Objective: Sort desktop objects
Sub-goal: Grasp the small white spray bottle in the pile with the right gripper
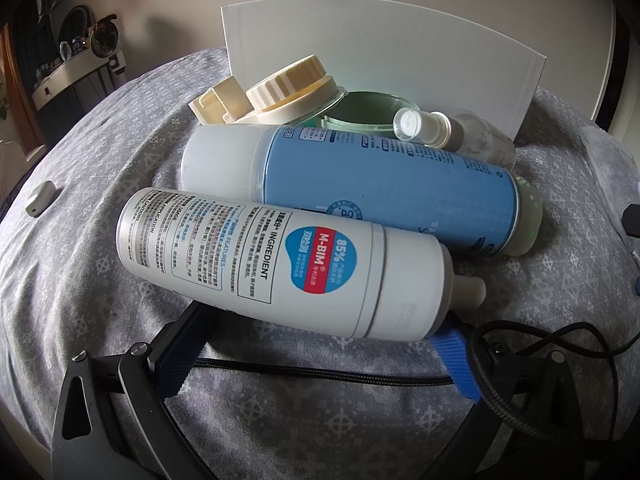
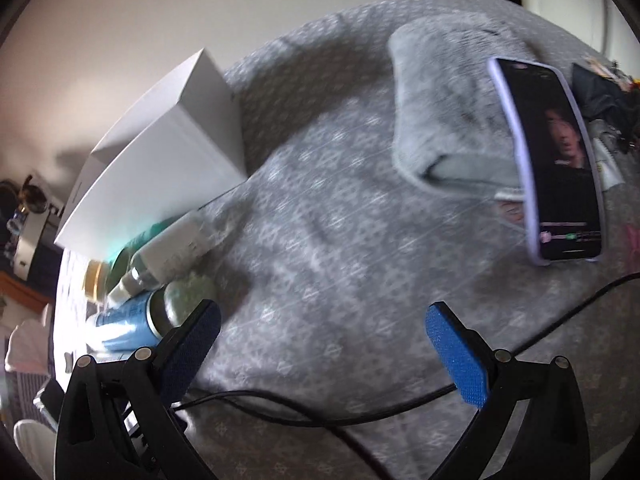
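In the left wrist view a white bottle point(image 1: 288, 264) with a blue and red label lies on its side across my left gripper point(image 1: 316, 332). The jaws stand wide and the fingertips sit under the bottle, not squeezing it. Behind it lie a blue can point(image 1: 380, 188), a small clear spray bottle point(image 1: 448, 128), a glass jar point(image 1: 360, 110) with a cream lid point(image 1: 288, 88), and a white box point(image 1: 380, 52). My right gripper point(image 2: 320, 344) is open and empty over the grey cloth. The same cluster shows at its left: the blue can point(image 2: 124, 320), spray bottle point(image 2: 168, 252) and white box point(image 2: 160, 160).
A phone point(image 2: 556, 160) with its screen lit leans on a folded grey towel point(image 2: 448, 92) at the right. A small white case point(image 1: 40, 198) lies at the far left. Black cables point(image 2: 280, 400) run across the patterned grey cloth point(image 1: 280, 420) near both grippers.
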Action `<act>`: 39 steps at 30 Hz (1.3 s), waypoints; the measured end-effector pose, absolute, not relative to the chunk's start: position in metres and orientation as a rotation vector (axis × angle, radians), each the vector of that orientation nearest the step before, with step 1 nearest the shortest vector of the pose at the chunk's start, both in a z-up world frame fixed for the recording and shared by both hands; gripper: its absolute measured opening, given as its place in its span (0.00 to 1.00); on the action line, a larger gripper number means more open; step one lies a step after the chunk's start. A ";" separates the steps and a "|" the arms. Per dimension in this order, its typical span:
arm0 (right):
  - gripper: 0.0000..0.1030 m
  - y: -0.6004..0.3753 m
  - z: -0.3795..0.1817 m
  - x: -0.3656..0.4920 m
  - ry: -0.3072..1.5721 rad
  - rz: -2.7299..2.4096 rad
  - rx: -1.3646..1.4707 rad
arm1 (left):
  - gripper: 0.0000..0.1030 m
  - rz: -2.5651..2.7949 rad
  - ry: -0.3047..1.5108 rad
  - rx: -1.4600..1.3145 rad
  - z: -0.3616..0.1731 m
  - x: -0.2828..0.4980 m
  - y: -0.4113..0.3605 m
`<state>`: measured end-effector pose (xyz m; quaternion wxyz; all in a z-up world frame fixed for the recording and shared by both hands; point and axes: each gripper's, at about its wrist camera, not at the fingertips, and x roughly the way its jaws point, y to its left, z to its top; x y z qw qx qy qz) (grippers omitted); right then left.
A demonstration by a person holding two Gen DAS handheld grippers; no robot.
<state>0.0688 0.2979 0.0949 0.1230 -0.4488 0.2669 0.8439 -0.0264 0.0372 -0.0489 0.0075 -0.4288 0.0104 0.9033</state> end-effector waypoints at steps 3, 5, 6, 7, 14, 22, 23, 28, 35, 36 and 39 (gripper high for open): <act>1.00 0.287 0.095 0.065 0.744 2.520 -1.332 | 1.00 2.824 0.033 -1.341 -0.049 -0.026 0.037; 1.00 0.283 0.097 0.065 0.703 2.548 -1.329 | 1.00 2.824 0.033 -1.341 -0.049 -0.026 0.037; 1.00 0.281 0.097 0.065 0.687 2.557 -1.332 | 1.00 2.824 0.033 -1.341 -0.049 -0.026 0.037; 1.00 0.279 0.098 0.065 0.680 2.562 -1.338 | 1.00 2.824 0.033 -1.341 -0.049 -0.026 0.037; 1.00 0.274 0.092 0.059 0.692 2.558 -1.365 | 1.00 2.824 0.033 -1.341 -0.049 -0.026 0.038; 1.00 0.276 0.091 0.057 0.733 2.544 -1.370 | 1.00 2.824 0.033 -1.341 -0.049 -0.026 0.038; 1.00 0.277 0.090 0.057 0.737 2.544 -1.372 | 1.00 2.824 0.033 -1.341 -0.049 -0.026 0.038; 1.00 0.276 0.090 0.056 0.742 2.554 -1.365 | 1.00 2.824 0.033 -1.341 -0.049 -0.026 0.038; 0.99 0.271 0.093 0.054 0.774 2.617 -1.363 | 1.00 2.824 0.033 -1.340 -0.049 -0.026 0.038; 0.98 0.267 0.095 0.054 0.779 2.643 -1.357 | 1.00 2.824 0.033 -1.341 -0.049 -0.026 0.038; 0.95 0.252 0.105 0.047 0.684 2.725 -1.392 | 1.00 2.824 0.033 -1.341 -0.049 -0.026 0.038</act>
